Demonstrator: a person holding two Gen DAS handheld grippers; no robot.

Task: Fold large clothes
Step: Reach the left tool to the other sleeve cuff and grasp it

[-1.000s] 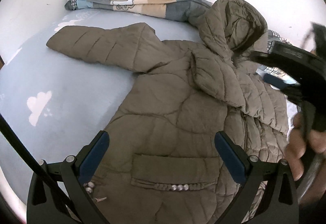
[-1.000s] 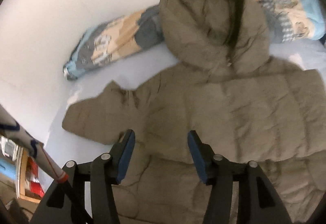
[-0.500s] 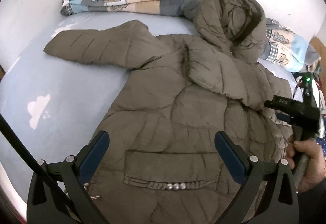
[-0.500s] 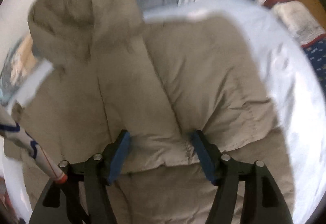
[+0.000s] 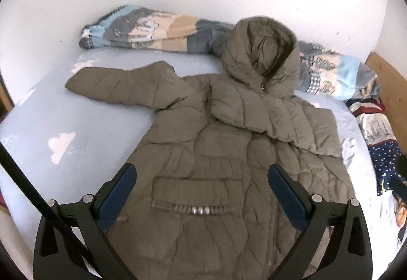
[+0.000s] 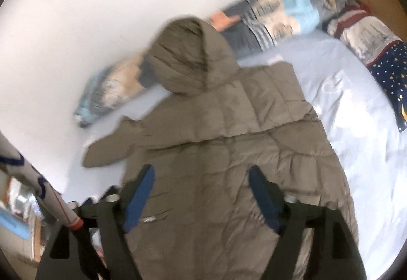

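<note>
Olive quilted hooded jacket [image 5: 229, 165] lying front-up on the light-blue bed [image 5: 76, 127]; hood far, hem near, one sleeve folded across the chest, the other stretched left. Left gripper [image 5: 202, 187] and right gripper [image 6: 201, 191] hover angled down above it, jaws wide and empty, the right's having just been opening.

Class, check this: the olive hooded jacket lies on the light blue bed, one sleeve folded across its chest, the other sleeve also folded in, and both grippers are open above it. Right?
Not quite. Only one sleeve is folded across the jacket; the other sleeve still lies spread out on the bed, as the left wrist view shows. The left gripper and right gripper are open above it.
</note>
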